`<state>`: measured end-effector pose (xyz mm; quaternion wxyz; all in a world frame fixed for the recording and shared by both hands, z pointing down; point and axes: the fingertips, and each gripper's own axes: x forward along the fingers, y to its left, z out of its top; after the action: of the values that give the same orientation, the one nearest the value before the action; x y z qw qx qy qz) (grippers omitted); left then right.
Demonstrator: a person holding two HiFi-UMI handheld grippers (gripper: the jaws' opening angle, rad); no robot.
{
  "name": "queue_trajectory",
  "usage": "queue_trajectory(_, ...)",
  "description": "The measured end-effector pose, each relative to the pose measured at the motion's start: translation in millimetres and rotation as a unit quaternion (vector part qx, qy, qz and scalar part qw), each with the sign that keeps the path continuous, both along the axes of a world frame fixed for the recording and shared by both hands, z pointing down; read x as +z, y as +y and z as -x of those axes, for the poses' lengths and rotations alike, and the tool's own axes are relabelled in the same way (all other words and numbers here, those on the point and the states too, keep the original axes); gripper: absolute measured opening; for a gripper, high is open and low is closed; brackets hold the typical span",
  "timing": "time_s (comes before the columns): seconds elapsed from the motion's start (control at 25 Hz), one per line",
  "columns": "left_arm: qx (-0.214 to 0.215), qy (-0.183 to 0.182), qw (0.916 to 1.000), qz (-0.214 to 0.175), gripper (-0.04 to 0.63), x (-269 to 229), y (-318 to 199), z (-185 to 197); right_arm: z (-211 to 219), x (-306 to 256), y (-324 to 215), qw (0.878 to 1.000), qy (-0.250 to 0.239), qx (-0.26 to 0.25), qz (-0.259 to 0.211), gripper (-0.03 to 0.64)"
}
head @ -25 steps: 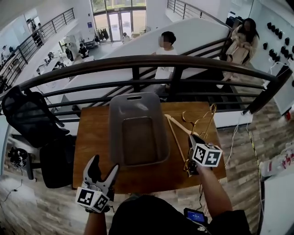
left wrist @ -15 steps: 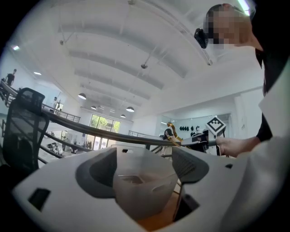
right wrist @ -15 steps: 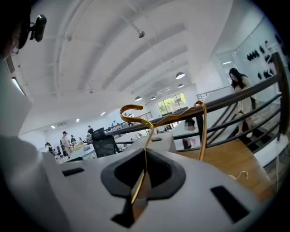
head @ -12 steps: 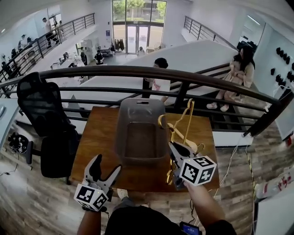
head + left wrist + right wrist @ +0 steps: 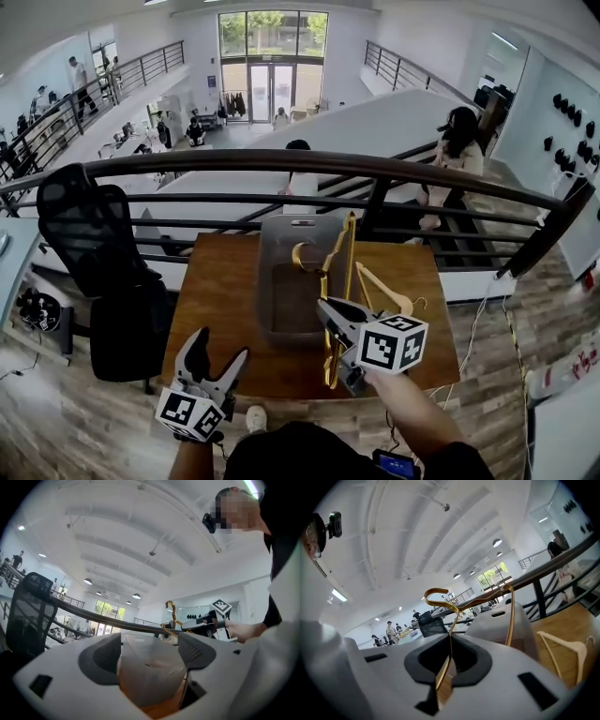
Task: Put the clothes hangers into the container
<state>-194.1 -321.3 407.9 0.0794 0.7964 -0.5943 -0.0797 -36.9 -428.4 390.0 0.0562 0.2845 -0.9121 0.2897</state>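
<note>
Gold hanger (image 5: 350,262), wooden hanger (image 5: 386,286), one grey container (image 5: 267,281)

Head camera looks steeply down; both tool cameras face the container (image 5: 270,281)

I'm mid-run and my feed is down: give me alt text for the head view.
The right gripper is shut on a gold hanger, holding it upright by the right rim of the grey container on the wooden table. A wooden hanger lies right of it; the left gripper is open and empty.
</note>
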Motion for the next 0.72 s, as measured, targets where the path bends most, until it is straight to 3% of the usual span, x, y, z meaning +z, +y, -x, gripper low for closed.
queue_trajectory(0.24,-0.01,0.014,0.9998,-0.003,0.374,4,6,42,46,27,-21,0.999,0.024,0.002,0.048,0.006)
queue_trajectory(0.48,-0.016,0.027,0.9995,-0.007,0.374,6,5,84,64,56,-65,0.989,0.014,0.041,0.143,0.009)
queue_trajectory(0.72,-0.013,0.031,0.9994,-0.002,0.374,11,-5,121,67,95,-107,0.979,0.068,0.094,0.17,0.009)
